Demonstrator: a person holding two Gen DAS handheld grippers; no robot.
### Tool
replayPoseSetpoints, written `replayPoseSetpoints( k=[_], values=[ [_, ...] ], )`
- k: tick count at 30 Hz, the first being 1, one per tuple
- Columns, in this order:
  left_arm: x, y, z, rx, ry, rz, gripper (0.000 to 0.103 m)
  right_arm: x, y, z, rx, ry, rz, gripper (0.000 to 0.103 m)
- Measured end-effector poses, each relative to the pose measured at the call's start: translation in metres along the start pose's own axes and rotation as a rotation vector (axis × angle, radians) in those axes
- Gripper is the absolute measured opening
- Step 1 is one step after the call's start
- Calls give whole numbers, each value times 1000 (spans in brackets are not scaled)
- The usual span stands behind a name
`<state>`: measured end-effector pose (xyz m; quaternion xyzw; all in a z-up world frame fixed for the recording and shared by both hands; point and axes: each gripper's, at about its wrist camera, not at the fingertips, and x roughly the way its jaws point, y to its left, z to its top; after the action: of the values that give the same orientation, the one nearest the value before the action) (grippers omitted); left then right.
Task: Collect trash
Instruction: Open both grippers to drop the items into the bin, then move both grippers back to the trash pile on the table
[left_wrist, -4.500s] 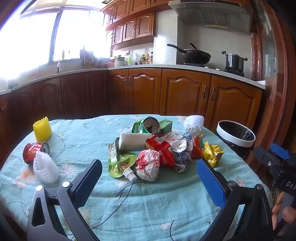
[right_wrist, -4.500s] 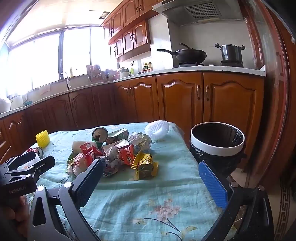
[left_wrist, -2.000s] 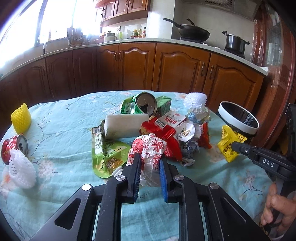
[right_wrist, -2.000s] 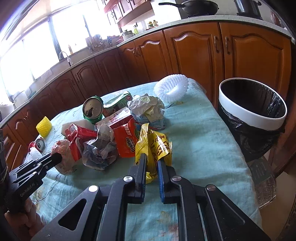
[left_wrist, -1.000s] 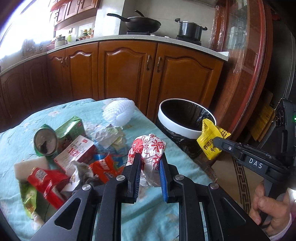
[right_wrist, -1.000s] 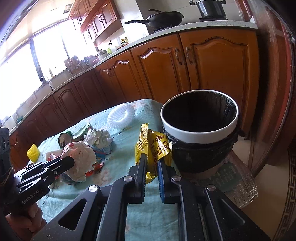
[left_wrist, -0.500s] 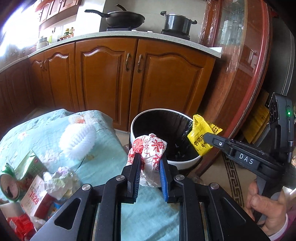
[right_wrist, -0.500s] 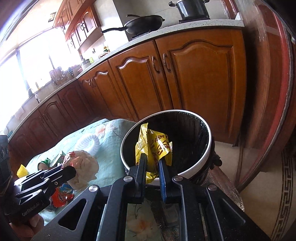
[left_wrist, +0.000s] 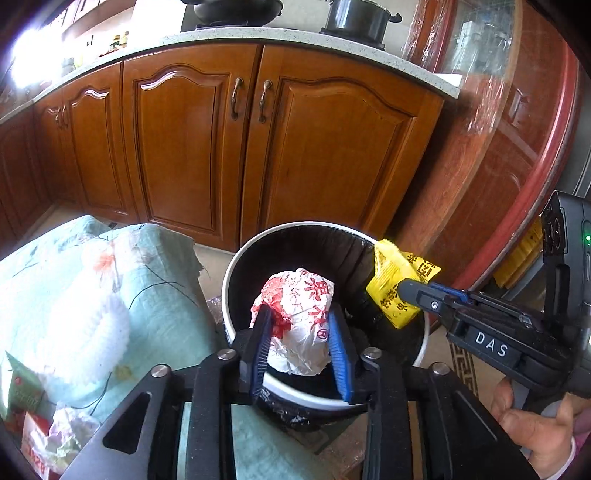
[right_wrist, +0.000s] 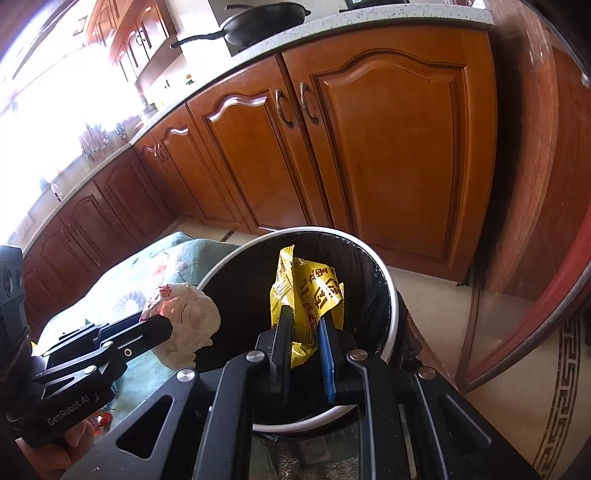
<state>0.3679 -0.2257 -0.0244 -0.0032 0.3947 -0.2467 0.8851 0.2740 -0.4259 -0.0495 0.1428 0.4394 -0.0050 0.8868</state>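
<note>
We are at the drop: our left gripper (left_wrist: 301, 345) holds the crumpled red-and-white wrapper (left_wrist: 301, 321) and our right gripper (right_wrist: 304, 341) the yellow packet (right_wrist: 308, 295) over the black-lined bin (right_wrist: 388, 291), jaws opening around both. Next, finish releasing, then return to the table (left_wrist: 155, 266) on the left.

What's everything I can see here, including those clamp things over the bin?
Bin: one, white rim, black liner, on the floor beside the table.
Crumpled wrapper: one, white and red, between the left gripper's pads, over the bin.
Yellow packet: one, between the right gripper's pads, over the bin.
Tablecloth: one, pale green, floral.
Foam net: one, white, on the tablecloth.
Cabinets: brown wood, behind.
Wok, pot: black, on the counter.
Left gripper: jaws opening.
Right gripper: jaws opening.
Hand: holds the right gripper.
</note>
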Motion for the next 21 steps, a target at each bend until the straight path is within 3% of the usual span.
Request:
replayPoseSetpoints(
  k=[4, 6, 10, 12, 16, 21],
  values=[
    [15, 0, 5, -10, 12, -4, 46, 7, -6, 0, 15, 19, 15, 41],
    [15, 1, 3, -13, 5, -10, 54, 7, -9, -1, 26, 18, 18, 42],
    [3, 3, -8, -25, -4, -15, 57, 2, -13, -2, 48, 5, 29, 49],
    [-6, 3, -13, -29, -17, -9, 63, -2, -14, -4, 57, -6, 33, 53],
    [-27, 4, -33, -29, -57, 26, 69, -11, -9, -11, 65, -24, 59, 79],
    [-58, 6, -65, -36, -90, 64, 75, -30, 11, -28, 36, -57, 80, 83]
  ],
)
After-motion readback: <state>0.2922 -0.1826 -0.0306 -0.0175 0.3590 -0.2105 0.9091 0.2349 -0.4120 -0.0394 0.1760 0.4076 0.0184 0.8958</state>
